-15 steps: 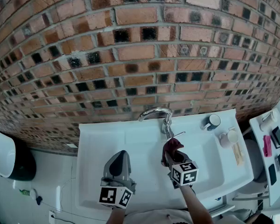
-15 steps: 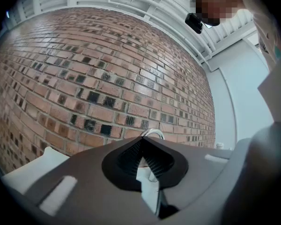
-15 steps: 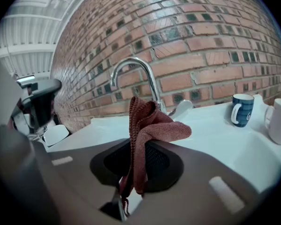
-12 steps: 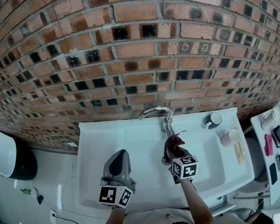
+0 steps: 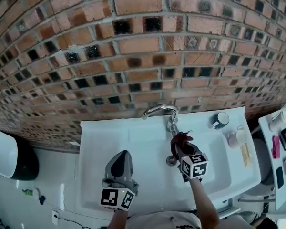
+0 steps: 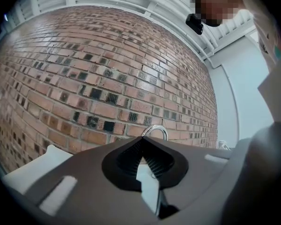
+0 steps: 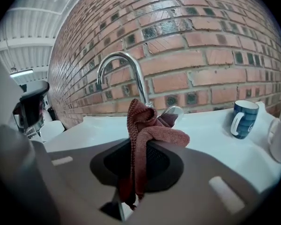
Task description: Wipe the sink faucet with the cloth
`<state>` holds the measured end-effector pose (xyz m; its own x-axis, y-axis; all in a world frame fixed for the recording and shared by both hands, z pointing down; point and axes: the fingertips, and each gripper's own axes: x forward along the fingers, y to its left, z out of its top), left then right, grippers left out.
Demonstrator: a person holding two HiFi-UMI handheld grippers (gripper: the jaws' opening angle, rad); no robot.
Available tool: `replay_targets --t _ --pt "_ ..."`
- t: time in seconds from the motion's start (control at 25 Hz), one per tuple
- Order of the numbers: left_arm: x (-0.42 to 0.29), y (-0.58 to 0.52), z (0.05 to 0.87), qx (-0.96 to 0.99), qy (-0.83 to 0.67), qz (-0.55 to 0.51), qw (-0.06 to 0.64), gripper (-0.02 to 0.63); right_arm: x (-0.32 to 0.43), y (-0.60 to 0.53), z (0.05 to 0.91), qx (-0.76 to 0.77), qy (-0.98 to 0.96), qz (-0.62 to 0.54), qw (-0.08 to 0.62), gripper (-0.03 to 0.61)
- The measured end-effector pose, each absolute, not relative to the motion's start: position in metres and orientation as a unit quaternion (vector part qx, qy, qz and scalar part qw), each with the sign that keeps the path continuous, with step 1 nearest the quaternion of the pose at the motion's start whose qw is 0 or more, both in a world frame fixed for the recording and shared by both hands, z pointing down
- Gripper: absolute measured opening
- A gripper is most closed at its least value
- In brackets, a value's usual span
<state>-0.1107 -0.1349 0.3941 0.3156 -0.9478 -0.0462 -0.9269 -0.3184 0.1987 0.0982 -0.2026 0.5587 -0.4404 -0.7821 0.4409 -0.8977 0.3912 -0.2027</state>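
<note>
Right gripper (image 5: 179, 149) and its cloth (image 7: 147, 125) now closer to the faucet (image 5: 158, 110)

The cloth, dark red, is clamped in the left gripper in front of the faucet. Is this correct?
The gripper is wrong: the right gripper view shows the dark red cloth clamped in the right gripper, in front of the faucet.

No text, brand, number or sign can be read. Only black-and-white square markers, without letters, are seen on the left gripper (image 5: 120, 156) and the right gripper (image 5: 180, 142), toward 6 o'clock in the head view.
</note>
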Motion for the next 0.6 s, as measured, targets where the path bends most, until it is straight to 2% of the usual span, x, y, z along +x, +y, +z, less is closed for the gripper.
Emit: replay_targets --t 0.44,0.6 --pt "-0.109 -0.133 0.392 0.811 -0.576 -0.083 0.067 0.005 0.154 -0.206 0.521 0.571 -0.794 0.174 0.114 0.051" --pt "-0.108 -0.133 0.393 0.811 -0.575 -0.082 0.069 0.005 0.142 -0.199 0.519 0.564 -0.798 0.186 0.107 0.049"
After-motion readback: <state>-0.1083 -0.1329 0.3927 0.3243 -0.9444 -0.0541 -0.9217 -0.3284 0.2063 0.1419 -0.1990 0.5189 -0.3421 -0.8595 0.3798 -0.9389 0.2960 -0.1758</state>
